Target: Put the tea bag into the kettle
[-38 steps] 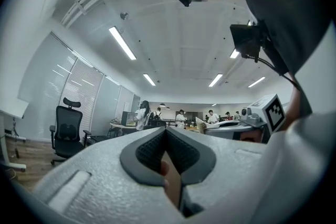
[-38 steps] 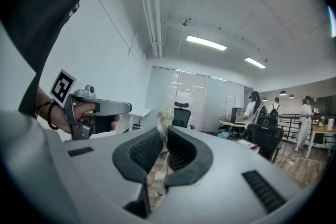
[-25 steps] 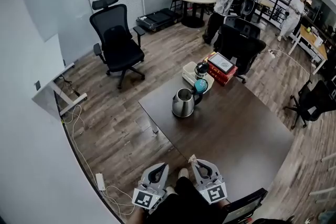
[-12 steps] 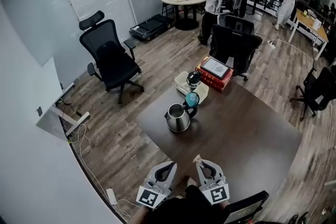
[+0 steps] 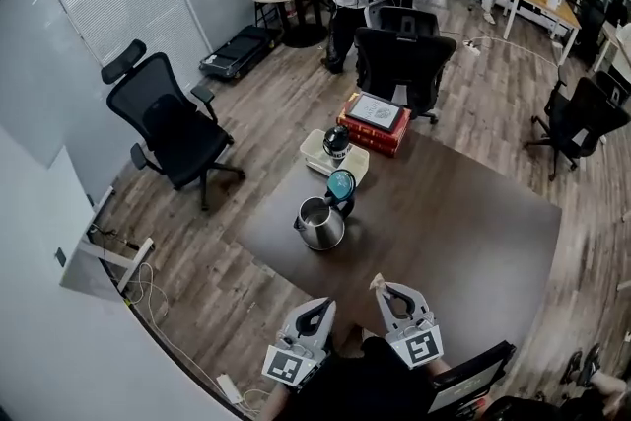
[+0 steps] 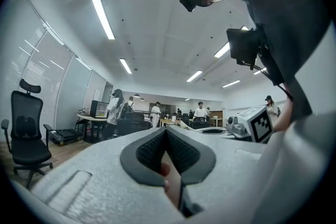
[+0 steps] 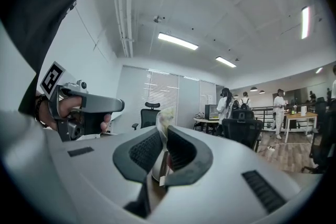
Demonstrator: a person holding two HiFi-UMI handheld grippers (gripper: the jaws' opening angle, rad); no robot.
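The tea bag [image 7: 164,119] is pinched between the jaws of the right gripper [image 7: 164,136], its pale paper top sticking up past the pads. In the head view the tea bag [image 5: 376,282] shows at the tip of the right gripper [image 5: 385,289], over the near edge of the dark table [image 5: 463,242], not in the kettle.

The kettle [image 5: 319,226] stands on the table at about 11 o'clock from that gripper, well apart from it. Its mouth is open, with a teal round lid [image 5: 341,182] raised at its 1 o'clock side; what the kettle holds cannot be told.

The left gripper [image 5: 317,309] sits at 9 o'clock of the right one, near it. In the left gripper view, the left gripper [image 6: 166,134] has its jaws pressed together.

At 12 o'clock of the kettle lies a cream tray [image 5: 314,153] with a dark-lidded jar [image 5: 336,142] in it. Red books [image 5: 367,133] lie at 1 o'clock of the tray, a framed panel [image 5: 375,111] on top.

A black office chair [image 5: 163,118] stands on the wood floor at 10 o'clock.
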